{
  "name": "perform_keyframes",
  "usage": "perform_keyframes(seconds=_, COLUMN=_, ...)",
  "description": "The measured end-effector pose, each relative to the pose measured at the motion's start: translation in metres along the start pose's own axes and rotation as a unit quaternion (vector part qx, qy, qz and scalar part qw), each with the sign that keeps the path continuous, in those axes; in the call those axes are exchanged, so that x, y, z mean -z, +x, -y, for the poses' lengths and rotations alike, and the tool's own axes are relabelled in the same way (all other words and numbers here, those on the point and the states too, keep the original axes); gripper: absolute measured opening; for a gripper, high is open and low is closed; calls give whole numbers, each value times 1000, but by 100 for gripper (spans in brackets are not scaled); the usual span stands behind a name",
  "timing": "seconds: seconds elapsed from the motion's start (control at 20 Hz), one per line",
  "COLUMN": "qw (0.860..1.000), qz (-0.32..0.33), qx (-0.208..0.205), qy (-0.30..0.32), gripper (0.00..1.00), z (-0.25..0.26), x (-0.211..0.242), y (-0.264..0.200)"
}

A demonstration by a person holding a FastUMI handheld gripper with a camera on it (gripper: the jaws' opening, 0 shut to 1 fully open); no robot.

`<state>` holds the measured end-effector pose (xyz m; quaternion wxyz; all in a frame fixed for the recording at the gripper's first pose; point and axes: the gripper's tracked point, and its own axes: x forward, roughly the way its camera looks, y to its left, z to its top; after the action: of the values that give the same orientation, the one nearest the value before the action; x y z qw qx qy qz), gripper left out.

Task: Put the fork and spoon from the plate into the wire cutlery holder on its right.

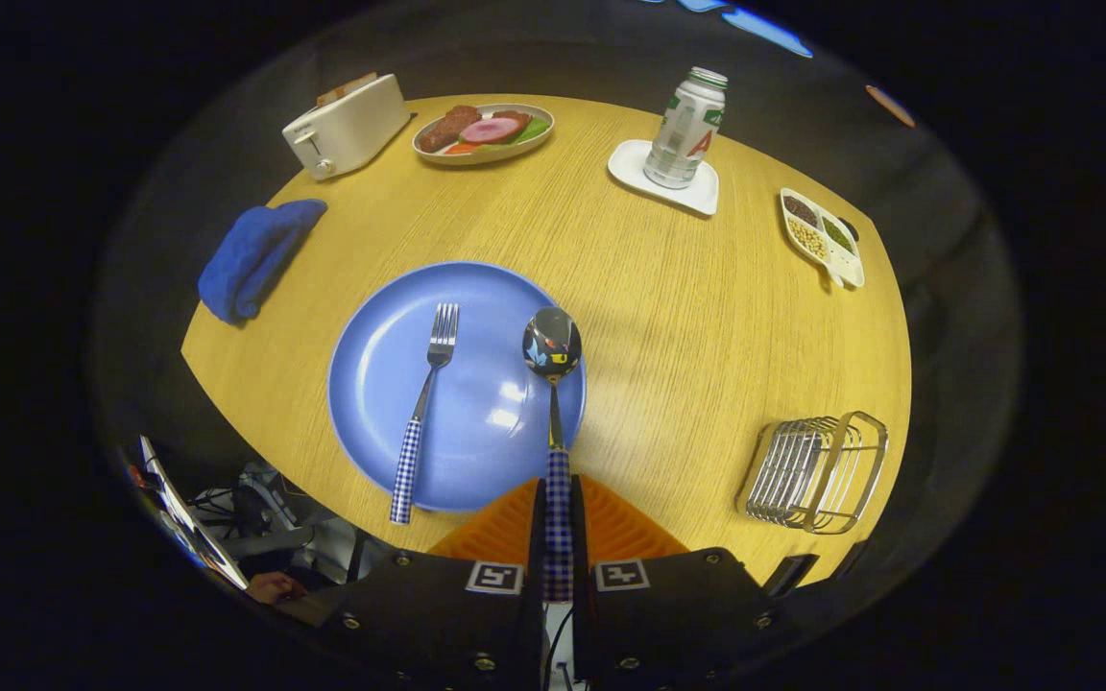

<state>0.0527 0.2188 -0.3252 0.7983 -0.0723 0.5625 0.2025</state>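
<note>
A round wooden table (687, 317) held one blue plate (375, 384) with one fork (423, 413) lying on it, its checked handle overhanging the near rim. One empty wire cutlery holder (814, 472) stood well to the plate's right, and one bottle (685, 128) bore a large red "A" among unreadable print. The gripper (558, 537) was pinching the checked handle of the one spoon (552, 350), whose bowl was above the plate's right edge.

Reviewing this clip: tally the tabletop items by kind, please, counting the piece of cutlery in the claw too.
Cutlery: 2, fork lying on the blue plate; spoon gripped in the shut claw
Dishes: 4, blue plate, food plate, sectioned dish, coaster tray
Bottle: 1
Toaster: 1
Blue cloth: 1
Wire cutlery holder: 1
Total: 10
</note>
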Motion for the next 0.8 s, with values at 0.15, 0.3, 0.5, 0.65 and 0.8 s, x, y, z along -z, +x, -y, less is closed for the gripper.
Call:
perform_keyframes(seconds=0.15, qw=1000, qz=1, qx=7, qy=-6, gripper=13, z=28, x=8, y=-35)
perform_keyframes(seconds=0.3, qw=1000, qz=-6, qx=18, qy=-9, gripper=13, z=63, x=20, y=-70)
perform_keyframes(seconds=0.5, qw=999, qz=-22, qx=29, qy=2, gripper=13, z=107, x=45, y=-108)
perform_keyframes(seconds=0.65, qw=998, qz=-43, qx=38, qy=20, gripper=13, z=138, x=66, y=-118)
perform_keyframes(seconds=0.8, qw=996, qz=-69, qx=52, qy=35, gripper=13, z=167, x=80, y=-111)
